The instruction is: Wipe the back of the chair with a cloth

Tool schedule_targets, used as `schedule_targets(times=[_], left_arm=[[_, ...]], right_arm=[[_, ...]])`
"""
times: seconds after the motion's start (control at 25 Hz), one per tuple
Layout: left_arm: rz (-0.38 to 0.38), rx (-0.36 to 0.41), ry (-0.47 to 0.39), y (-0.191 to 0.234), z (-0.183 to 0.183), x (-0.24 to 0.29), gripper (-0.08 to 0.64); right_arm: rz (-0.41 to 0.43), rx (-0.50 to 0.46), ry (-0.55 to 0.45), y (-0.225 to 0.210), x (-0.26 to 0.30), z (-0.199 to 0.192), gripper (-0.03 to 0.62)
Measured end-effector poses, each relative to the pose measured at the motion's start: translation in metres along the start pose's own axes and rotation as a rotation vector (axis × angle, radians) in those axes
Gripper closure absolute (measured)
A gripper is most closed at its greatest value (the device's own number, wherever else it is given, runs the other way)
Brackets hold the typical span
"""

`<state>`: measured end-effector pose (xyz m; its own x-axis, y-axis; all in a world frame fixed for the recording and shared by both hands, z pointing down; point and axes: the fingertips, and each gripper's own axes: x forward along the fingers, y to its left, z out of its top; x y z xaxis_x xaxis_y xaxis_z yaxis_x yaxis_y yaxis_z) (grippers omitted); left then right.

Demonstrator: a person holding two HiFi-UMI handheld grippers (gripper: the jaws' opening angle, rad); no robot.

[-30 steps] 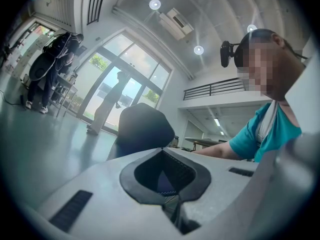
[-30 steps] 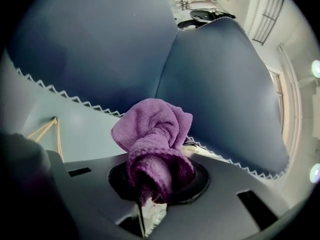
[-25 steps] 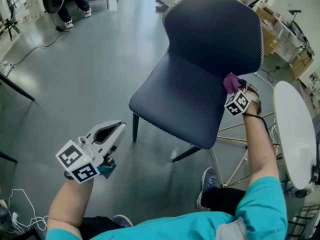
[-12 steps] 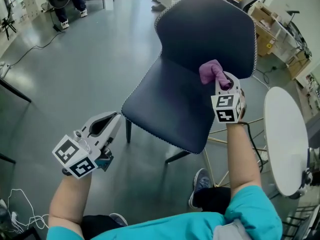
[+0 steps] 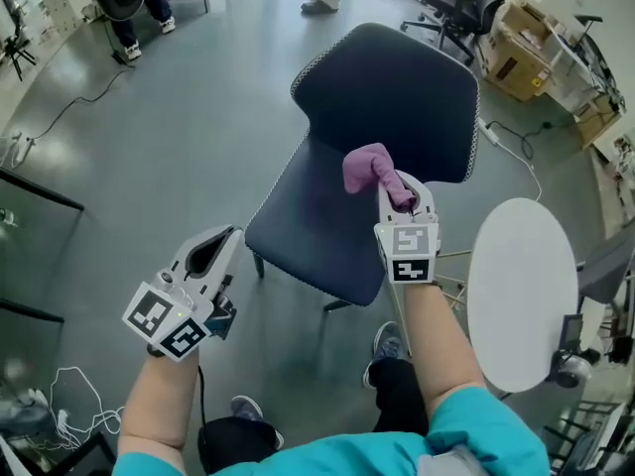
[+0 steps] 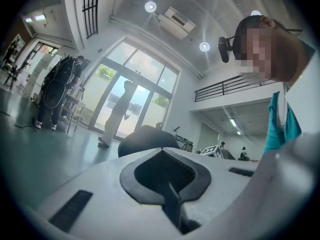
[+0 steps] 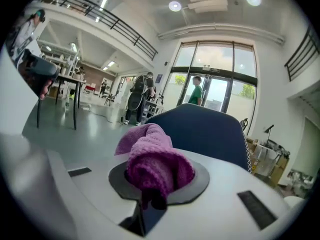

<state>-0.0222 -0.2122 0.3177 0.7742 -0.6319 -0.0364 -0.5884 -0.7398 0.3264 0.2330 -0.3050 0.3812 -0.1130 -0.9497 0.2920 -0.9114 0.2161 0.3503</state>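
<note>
Over the seat of the navy chair (image 5: pixel 308 231), the right gripper (image 5: pixel 395 188) is clamped on the purple cloth (image 5: pixel 367 167); a second ago that cloth sat at the chair's right edge, and now it is raised to the middle, just short of the backrest (image 5: pixel 397 97), so I judge a wiping stroke is about to begin. The left gripper (image 5: pixel 220 246) hangs low at the left, jaws together on nothing; a round white table (image 5: pixel 521 286) just right of the chair could crowd the right arm.

A grey floor (image 5: pixel 149 167) carries the dark blue chair (image 5: pixel 397 97), a round white table (image 5: pixel 521 296) beside it, and cardboard boxes (image 5: pixel 511 62) further off
</note>
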Motion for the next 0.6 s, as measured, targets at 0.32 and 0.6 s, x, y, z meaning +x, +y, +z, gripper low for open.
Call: schedule_targets(times=[0.32,0.6], left_arm=[[0.025,0.007,0.019,-0.061,0.118,-0.002,0.557],[0.017,0.008,0.054,-0.124,0.214,-0.026,0.557]], right_arm=[[0.064,0.088,-0.023,-0.055,-0.076,0.124,0.534],[0.091,0.077,-0.032,-0.098,-0.155,0.233,0.534]])
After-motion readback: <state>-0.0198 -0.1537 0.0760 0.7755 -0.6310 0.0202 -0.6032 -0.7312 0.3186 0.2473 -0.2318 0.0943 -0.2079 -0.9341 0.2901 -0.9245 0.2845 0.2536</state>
